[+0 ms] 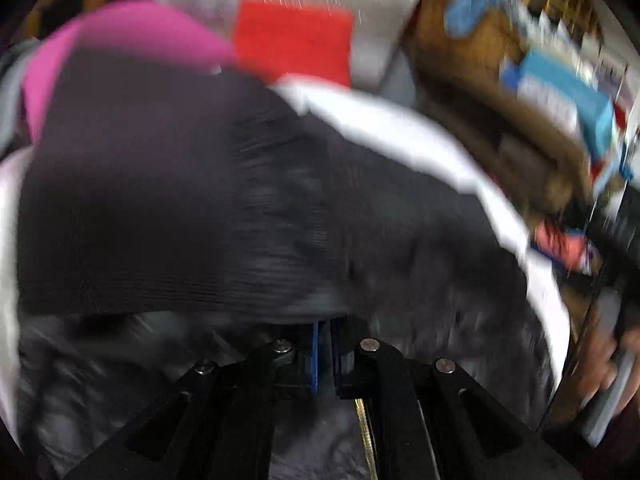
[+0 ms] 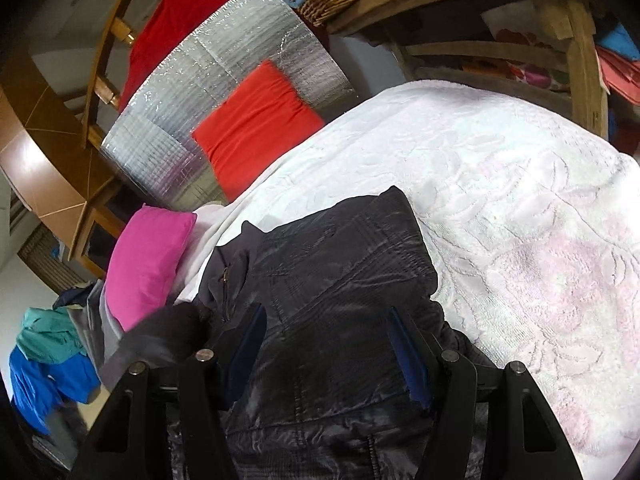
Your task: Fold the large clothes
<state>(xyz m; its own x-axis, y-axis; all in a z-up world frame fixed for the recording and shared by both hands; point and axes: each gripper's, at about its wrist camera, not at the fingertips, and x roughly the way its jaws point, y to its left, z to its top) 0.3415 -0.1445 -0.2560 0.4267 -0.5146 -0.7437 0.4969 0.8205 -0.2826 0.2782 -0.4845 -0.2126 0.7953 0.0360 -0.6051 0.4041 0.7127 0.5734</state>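
Shiny black quilted jacket (image 2: 340, 280) lying crumpled on the near part of a white blanket (image 2: 520, 208), right gripper (image 2: 328, 352) held wide above it, left gripper (image 1: 326, 344) pinched shut on a dark ribbed fold, left view blurred, right view alone showing a pink cushion (image 2: 148, 264) at the left.

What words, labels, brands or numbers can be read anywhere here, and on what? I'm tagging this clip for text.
None can be read.
Blue and white boxes in the left wrist view: possibly printed, but motion blur makes any print illegible.
Black jacket: no label or brand shows.
White blanket: an embossed pattern only, no writing.
Red cushion and pink cushion: plain.
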